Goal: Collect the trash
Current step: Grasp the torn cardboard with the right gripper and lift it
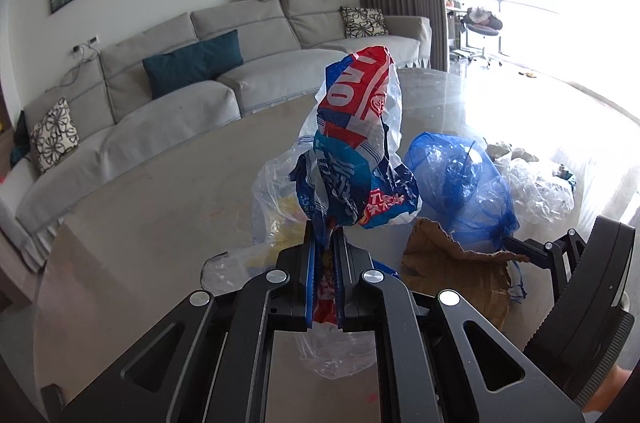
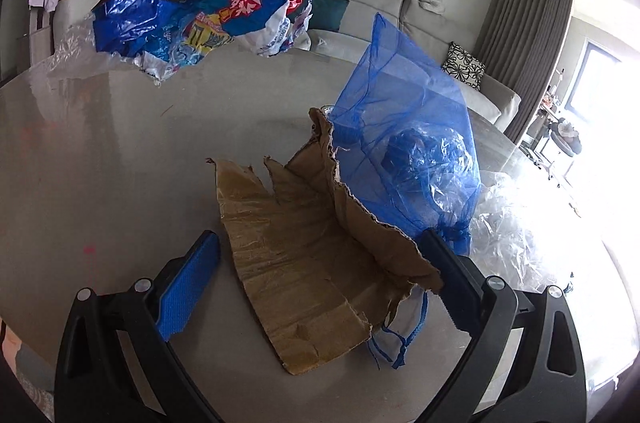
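Tabletop (image 2: 100, 163): left jaws pinch wrapper (image 1: 352, 143); only right view shows jaws spread around cardboard (image 2: 304, 263).

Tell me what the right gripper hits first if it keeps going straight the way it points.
Most likely the torn cardboard piece: it lies flat on the table, straight ahead between the open fingers of the right gripper. The blue mesh bag sits just beyond, against the right finger; depth is uncertain.
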`<action>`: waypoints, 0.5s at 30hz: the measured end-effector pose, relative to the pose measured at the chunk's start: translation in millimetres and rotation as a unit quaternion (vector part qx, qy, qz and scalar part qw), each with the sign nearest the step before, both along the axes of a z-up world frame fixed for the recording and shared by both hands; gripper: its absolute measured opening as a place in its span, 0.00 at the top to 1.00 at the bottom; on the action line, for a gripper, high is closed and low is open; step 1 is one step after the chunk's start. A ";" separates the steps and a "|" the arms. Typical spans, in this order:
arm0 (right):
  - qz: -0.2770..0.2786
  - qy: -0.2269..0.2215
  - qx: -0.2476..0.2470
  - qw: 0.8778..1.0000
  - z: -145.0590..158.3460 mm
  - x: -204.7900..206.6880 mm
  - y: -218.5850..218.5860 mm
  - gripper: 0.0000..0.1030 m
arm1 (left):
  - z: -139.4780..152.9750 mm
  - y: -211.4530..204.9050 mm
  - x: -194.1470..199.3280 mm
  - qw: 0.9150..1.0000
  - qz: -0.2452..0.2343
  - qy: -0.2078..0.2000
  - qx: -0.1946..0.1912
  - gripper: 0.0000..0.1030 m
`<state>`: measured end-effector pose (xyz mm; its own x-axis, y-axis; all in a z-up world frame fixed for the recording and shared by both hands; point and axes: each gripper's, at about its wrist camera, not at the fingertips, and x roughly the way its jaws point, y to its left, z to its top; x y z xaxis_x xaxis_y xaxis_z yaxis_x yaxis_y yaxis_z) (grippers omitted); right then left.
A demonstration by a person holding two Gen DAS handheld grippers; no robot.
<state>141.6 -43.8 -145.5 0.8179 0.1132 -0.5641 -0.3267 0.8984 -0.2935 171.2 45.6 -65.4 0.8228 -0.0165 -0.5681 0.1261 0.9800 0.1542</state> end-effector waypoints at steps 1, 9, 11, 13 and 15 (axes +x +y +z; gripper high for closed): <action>0.003 0.005 0.003 1.000 -0.1 0.2 0.4 0.11 | 0.0 -0.1 0.1 1.000 -0.001 0.000 0.001 0.92; 0.013 0.017 0.010 1.000 1.6 -6.6 5.2 0.46 | -0.9 2.4 -1.6 1.000 -0.001 0.001 -0.001 0.91; 0.013 0.012 0.019 1.000 9.4 -8.5 6.2 0.56 | -0.3 2.9 -2.4 1.000 0.000 -0.001 0.000 0.91; 0.016 0.016 0.029 0.999 21.4 -7.5 6.0 0.98 | -0.2 2.8 -2.7 1.000 0.000 -0.002 -0.001 0.91; 0.013 0.021 0.030 0.999 27.6 -5.9 6.8 0.99 | -0.3 2.8 -2.9 1.000 0.001 -0.004 0.000 0.91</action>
